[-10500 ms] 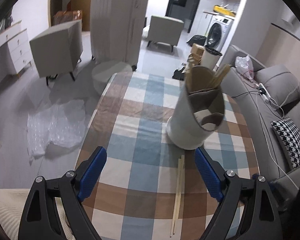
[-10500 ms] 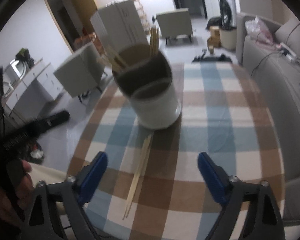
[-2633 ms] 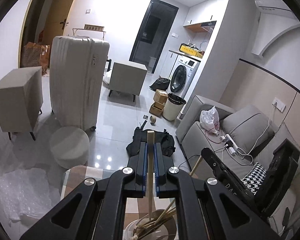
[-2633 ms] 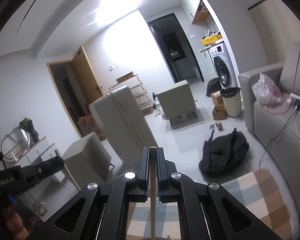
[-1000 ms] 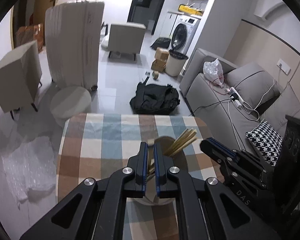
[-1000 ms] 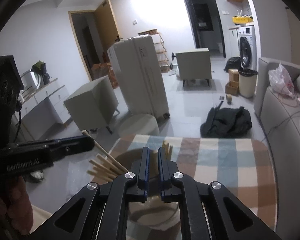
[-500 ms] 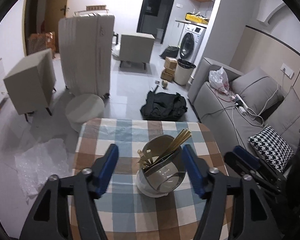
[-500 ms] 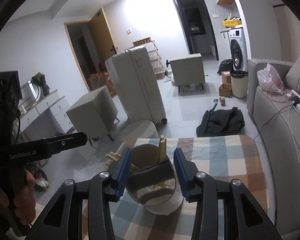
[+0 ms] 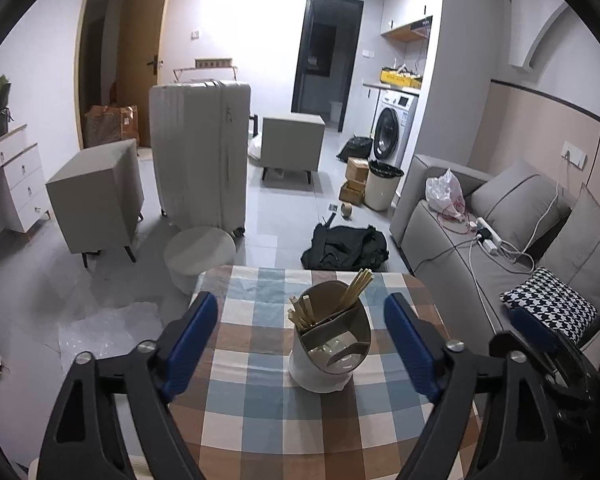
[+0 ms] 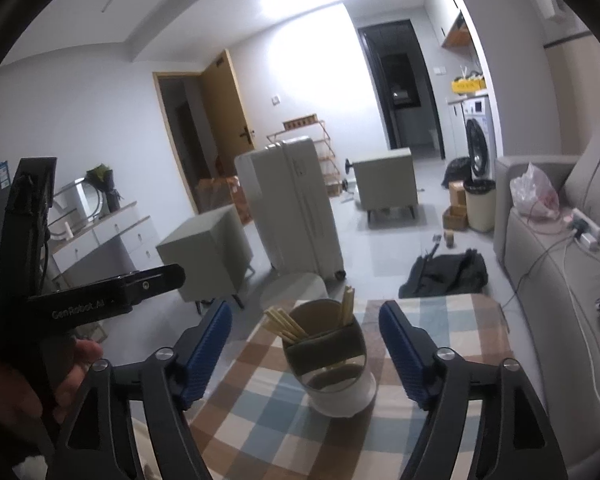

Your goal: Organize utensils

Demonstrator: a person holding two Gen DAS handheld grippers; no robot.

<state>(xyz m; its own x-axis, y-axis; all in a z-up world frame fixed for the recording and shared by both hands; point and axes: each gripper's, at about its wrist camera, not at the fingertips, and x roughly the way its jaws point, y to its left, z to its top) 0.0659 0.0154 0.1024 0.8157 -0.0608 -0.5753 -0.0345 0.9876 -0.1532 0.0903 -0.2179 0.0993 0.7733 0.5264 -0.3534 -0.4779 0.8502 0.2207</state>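
Left wrist view, utensil holder [image 9: 329, 354], chopsticks [image 9: 355, 290] in rear compartments

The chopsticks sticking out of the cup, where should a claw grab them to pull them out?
Grab the chopsticks near their top ends, coming straight down from above. Only those ends poke up past the rim of the cup; the rest is hidden inside. They lean toward the sofa side, so tilt the left claw to match. Both claws are open and empty now, so either would probably do.
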